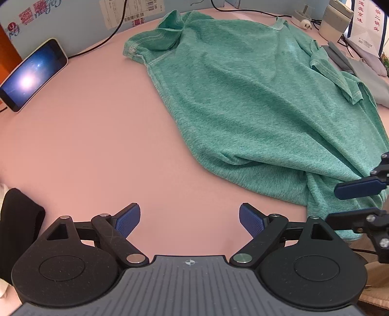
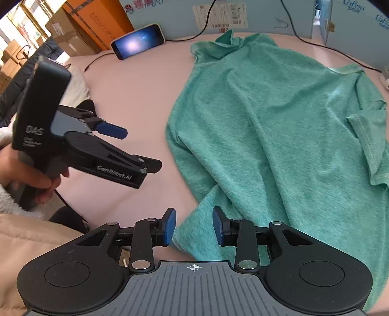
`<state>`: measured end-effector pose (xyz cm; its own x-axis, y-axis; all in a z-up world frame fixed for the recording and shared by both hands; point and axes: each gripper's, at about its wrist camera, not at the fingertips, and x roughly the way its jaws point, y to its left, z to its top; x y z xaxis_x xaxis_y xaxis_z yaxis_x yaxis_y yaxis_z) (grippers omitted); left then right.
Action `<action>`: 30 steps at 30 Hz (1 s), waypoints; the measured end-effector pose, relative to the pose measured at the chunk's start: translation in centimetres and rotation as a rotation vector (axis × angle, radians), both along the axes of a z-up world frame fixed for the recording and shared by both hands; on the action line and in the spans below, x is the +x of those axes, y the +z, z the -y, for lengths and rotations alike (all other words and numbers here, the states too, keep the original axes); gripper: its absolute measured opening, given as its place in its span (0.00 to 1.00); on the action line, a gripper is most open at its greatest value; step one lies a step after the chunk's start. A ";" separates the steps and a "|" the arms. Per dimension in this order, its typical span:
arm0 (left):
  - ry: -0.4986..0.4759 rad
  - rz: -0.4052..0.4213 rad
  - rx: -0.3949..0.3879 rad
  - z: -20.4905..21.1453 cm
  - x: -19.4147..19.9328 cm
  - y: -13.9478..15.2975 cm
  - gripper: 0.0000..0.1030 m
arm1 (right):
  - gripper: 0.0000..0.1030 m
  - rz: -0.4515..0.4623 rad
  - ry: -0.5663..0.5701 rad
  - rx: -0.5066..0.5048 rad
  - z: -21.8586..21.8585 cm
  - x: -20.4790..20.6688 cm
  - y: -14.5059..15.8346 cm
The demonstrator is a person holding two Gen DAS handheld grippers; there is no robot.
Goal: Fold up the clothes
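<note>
A green T-shirt [image 1: 255,97] lies spread and wrinkled on the pink table [image 1: 97,145], collar at the far side and both sleeves folded inward. My left gripper [image 1: 189,221] is open over bare table, left of the shirt's hem, with nothing between its fingers. In the right wrist view a hand holds the left gripper [image 2: 136,148] well clear of the T-shirt [image 2: 279,121]. My right gripper [image 2: 194,226] is over the near hem corner, jaws partly apart, the cloth's edge lying in the gap and the pads not pressing it. The right gripper [image 1: 352,203] also shows at the left wrist view's right edge.
A lit phone [image 1: 31,75] leans at the back left with a black cable [image 1: 116,31] behind it. Grey folded clothes [image 1: 364,68] and a white container [image 1: 336,19] sit at the back right. A black cloth [image 1: 19,218] lies at the near left. Cardboard boxes [image 2: 80,26] stand beyond the table.
</note>
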<state>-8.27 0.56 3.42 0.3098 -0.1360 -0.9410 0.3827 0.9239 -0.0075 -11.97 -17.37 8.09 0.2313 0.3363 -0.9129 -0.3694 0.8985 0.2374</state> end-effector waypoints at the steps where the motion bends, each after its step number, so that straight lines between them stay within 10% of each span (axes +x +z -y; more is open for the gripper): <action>1: 0.009 -0.001 -0.002 -0.3 -0.1 0.0 0.86 | 0.30 -0.016 0.006 -0.023 -0.5 0.4 -0.8; 6: 0.045 -0.003 -0.013 -1.3 -0.3 -0.1 0.86 | 0.14 -0.091 0.030 -0.069 -1.9 1.0 -3.7; 15: 0.082 0.016 -0.023 -2.1 0.4 0.4 0.86 | 0.02 -0.422 0.142 0.411 -0.6 -1.3 -4.1; 20: 0.117 0.023 -0.011 -2.7 0.7 0.7 0.86 | 0.02 -0.603 0.133 0.502 -0.4 -1.0 -7.8; 30: 0.163 0.014 -0.007 -2.9 1.4 0.7 0.86 | 0.08 -0.406 0.155 0.319 0.1 2.7 -4.9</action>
